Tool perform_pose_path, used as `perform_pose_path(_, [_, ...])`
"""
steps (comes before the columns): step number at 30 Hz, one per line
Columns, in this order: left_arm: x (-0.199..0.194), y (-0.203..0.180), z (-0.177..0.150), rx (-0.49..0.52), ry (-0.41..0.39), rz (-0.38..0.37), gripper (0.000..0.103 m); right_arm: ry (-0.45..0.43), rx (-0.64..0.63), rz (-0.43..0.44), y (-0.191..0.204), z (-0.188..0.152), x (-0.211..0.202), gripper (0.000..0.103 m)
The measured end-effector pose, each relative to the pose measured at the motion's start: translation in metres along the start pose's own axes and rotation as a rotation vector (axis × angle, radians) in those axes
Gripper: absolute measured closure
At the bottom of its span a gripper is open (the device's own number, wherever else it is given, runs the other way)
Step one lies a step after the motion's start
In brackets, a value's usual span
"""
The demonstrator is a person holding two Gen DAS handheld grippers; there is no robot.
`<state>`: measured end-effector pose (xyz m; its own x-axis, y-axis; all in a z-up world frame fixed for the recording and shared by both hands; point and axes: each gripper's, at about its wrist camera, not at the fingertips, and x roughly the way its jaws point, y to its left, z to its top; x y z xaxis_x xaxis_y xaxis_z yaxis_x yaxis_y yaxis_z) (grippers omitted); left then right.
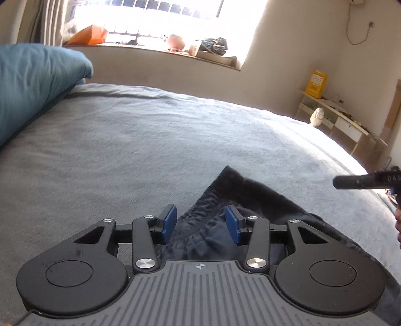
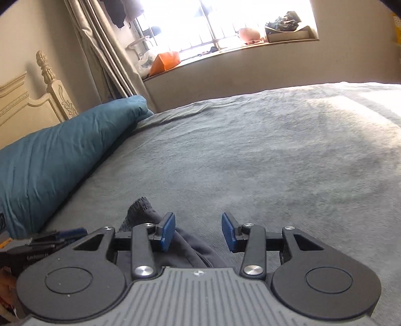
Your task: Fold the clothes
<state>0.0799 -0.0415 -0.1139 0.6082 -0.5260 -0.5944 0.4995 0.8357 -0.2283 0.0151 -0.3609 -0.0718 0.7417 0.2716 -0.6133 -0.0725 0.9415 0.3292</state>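
On the bed (image 1: 150, 140), covered by a grey fleece blanket (image 2: 263, 155), lay a dark garment (image 1: 263, 198), bunched near the close edge. Left claw (image 1: 201, 224) was open, blue pads (image 1: 170, 223) spread wide, hovering low right over the garment; a crumpled, gathered edge of the fabric ran up between the fingers, but the pads were not pinched on it. Whether the pads touched the cloth I couldn't tell. From that view the garment spread out to the right, one corner pointing away toward the far side of the bed. Right claw (image 2: 198, 232) was also open, nothing clamped. A fold of the same dark garment (image 2: 190, 245) sat under and just beside its left pad (image 2: 168, 230), with a ribbed end (image 2: 139, 205) sticking out ahead of it; bare blanket lay under the right pad. Black tip of the right tool showed at the right edge of the left view (image 1: 361, 181); part of the left tool showed at the lower left of the right view (image 2: 45, 242). So the two claws were near each other, side by side over the garment. Teal pillow (image 2: 57, 160) lay on the left against a cream headboard (image 2: 32, 100). Bright window (image 1: 165, 17) beyond the bed, clutter on the sill, orange bag (image 2: 166, 61) included. Curtain (image 2: 105, 55) hung left of the window. Small desk (image 1: 338, 120) stood by the far wall with a yellow box (image 1: 317, 84) on top.
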Motion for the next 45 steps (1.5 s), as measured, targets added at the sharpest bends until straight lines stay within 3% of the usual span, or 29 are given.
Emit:
perform_pose_path(8, [0.053,-0.047,0.021,0.154,0.015,-0.005,0.06,0.136,-0.185,-0.14,-0.004,-0.066,-0.027,0.066])
perform_pose_path(10, [0.067,-0.052,0.02,0.171,0.03,0.025,0.06,0.175,-0.22,-0.18,-0.006,-0.079,-0.022,0.079])
perform_pose_path(11, [0.071,-0.053,0.02,0.176,0.033,0.039,0.06,0.194,-0.225,-0.194,-0.009,-0.083,-0.018,0.093])
perform_pose_path(14, [0.081,-0.055,0.018,0.177,0.037,0.067,0.06,0.174,-0.187,-0.184,-0.019,-0.085,-0.019,0.098])
perform_pose_path(19, [0.092,-0.057,0.015,0.169,0.042,0.086,0.06,0.139,-0.087,-0.173,-0.041,-0.085,-0.017,0.098])
perform_pose_path(21, [0.095,-0.059,0.013,0.184,0.042,0.099,0.059,0.145,-0.022,-0.16,-0.053,-0.084,-0.018,0.092])
perform_pose_path(23, [0.098,-0.061,0.013,0.197,0.04,0.112,0.059,0.115,0.039,-0.186,-0.065,-0.081,-0.033,0.084])
perform_pose_path(26, [0.101,-0.06,0.014,0.183,0.045,0.116,0.058,0.075,0.137,-0.23,-0.09,-0.076,-0.072,0.083])
perform_pose_path(31, [0.106,-0.06,0.013,0.177,0.05,0.131,0.057,0.183,0.223,-0.075,-0.103,-0.082,-0.139,0.083])
perform_pose_path(35, [0.108,-0.061,0.016,0.163,0.054,0.141,0.053,0.306,0.19,-0.031,-0.09,-0.109,-0.152,0.08])
perform_pose_path(36, [0.107,-0.061,0.017,0.154,0.054,0.14,0.053,0.337,0.181,-0.037,-0.087,-0.117,-0.152,0.078])
perform_pose_path(39, [0.097,-0.059,0.025,0.127,0.047,0.131,0.052,0.408,0.197,-0.235,-0.099,-0.145,-0.139,0.075])
perform_pose_path(41, [0.078,-0.06,0.032,0.123,0.017,0.126,0.052,0.371,0.396,-0.278,-0.126,-0.155,-0.151,0.075])
perform_pose_path(43, [0.058,-0.06,0.039,0.119,-0.014,0.121,0.051,0.267,0.587,-0.221,-0.144,-0.157,-0.18,0.075])
perform_pose_path(45, [0.037,-0.06,0.046,0.113,-0.042,0.113,0.049,0.212,0.611,-0.226,-0.143,-0.154,-0.208,0.068])
